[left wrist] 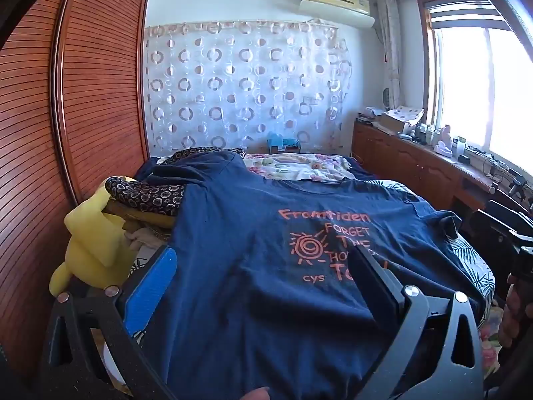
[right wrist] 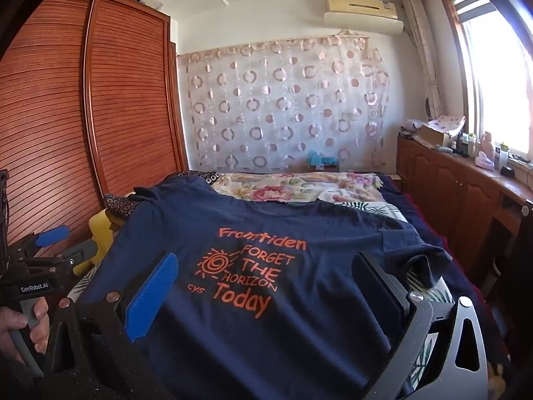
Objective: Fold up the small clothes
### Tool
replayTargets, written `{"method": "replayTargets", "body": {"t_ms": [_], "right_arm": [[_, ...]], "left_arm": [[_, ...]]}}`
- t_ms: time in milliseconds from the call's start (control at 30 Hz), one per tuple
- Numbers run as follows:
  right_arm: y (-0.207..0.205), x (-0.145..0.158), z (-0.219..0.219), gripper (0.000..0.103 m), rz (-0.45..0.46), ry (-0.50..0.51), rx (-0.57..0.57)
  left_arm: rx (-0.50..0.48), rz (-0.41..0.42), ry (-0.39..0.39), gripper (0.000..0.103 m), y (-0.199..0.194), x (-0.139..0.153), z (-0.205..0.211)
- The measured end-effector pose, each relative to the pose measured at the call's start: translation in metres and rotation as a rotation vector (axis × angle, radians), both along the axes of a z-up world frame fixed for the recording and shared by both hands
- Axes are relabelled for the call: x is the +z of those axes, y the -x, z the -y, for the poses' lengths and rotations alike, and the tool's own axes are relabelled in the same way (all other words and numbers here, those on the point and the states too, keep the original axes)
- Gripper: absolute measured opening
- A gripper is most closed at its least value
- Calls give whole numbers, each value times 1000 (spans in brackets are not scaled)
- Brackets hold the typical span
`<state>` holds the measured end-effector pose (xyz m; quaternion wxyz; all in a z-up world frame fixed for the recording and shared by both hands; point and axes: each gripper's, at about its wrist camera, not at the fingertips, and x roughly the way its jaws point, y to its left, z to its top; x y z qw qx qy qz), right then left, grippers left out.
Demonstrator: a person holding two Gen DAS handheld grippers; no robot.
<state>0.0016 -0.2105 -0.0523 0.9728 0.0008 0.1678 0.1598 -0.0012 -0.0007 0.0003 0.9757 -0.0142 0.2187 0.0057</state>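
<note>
So the navy blue cotton t-shirt with the orange "Forget the Horizon Today" print (right wrist: 266, 266) is lying spread out flat, print up, on the bed with the leaf-pattern sheet (right wrist: 429, 295), collar towards the far wall and hem nearest the cameras. Both tools hang just over the hem end, the left gripper (left wrist: 263, 276) and the right gripper (right wrist: 266, 286) each spread fully wide with nothing pinched, just cloth below them. Looks to me like the fold hasn't started yet. I'd smooth that crumpled right sleeve (right wrist: 423, 261) first, then pinch only the top layer at the side edges, since the left sleeve is draped over the stack of patterned and yellow clothes (left wrist: 133, 206) and could drag it along
</note>
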Motion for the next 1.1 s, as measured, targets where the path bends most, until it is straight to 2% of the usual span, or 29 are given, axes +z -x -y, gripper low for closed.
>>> {"method": "replayTargets", "body": {"t_ms": [200,1100], "right_arm": [[-3,1,2,103,-10,6,-1],[-2,0,4,103,-8,-21,5]], "left_arm": [[0,-15,-2,103,-1,0,0],[-5,15,-18,103,10,13,8]]}}
